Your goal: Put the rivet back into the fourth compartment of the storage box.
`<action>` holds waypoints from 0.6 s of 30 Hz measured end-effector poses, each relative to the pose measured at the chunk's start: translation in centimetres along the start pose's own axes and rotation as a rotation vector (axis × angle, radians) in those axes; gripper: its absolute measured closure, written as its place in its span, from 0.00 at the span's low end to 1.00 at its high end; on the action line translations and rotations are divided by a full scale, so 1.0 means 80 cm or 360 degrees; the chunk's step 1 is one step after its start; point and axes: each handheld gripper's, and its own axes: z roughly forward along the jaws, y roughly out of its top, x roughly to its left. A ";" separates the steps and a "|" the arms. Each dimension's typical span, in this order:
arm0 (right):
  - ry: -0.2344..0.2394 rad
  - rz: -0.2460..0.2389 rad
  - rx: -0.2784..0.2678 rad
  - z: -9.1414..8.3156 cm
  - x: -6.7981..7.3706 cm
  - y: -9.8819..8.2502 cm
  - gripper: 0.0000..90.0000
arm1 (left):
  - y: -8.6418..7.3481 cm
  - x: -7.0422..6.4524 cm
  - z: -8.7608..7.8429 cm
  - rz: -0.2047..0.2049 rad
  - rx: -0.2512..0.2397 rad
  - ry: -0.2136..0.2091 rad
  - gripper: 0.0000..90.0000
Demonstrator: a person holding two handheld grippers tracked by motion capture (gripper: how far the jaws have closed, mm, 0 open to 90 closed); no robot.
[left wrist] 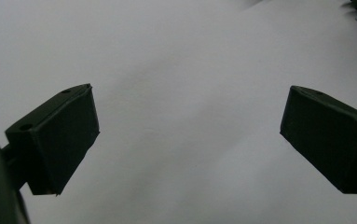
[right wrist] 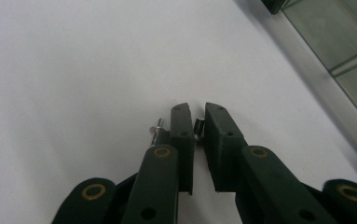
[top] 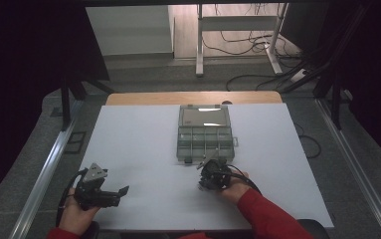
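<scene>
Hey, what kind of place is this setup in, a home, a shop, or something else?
Most likely a lab or recording workspace, not a home. A white table sits between dark curtains, loose cables trail over the floor behind it, and a person works beside a clear compartment box with the right tool.

A clear plastic compartment box (top: pixel 205 135) sits on the white table (top: pixel 143 144), slightly toward one o'clock from the table's centre, its open lid lying at the twelve o'clock side of the compartments. The right gripper (top: pixel 212 175) lies just at six o'clock of the box's near edge, with a small metal screw (right wrist: pixel 160 133) between its jaws on the table. The left gripper (top: pixel 116 195) lies well apart, at eight o'clock of the box, near the table's front edge.
</scene>
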 end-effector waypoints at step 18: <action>0.0046 0.0073 -0.0187 -0.029 -0.018 -0.002 0.92 | 0.000 -0.001 0.001 -0.0001 0.0012 -0.0012 0.06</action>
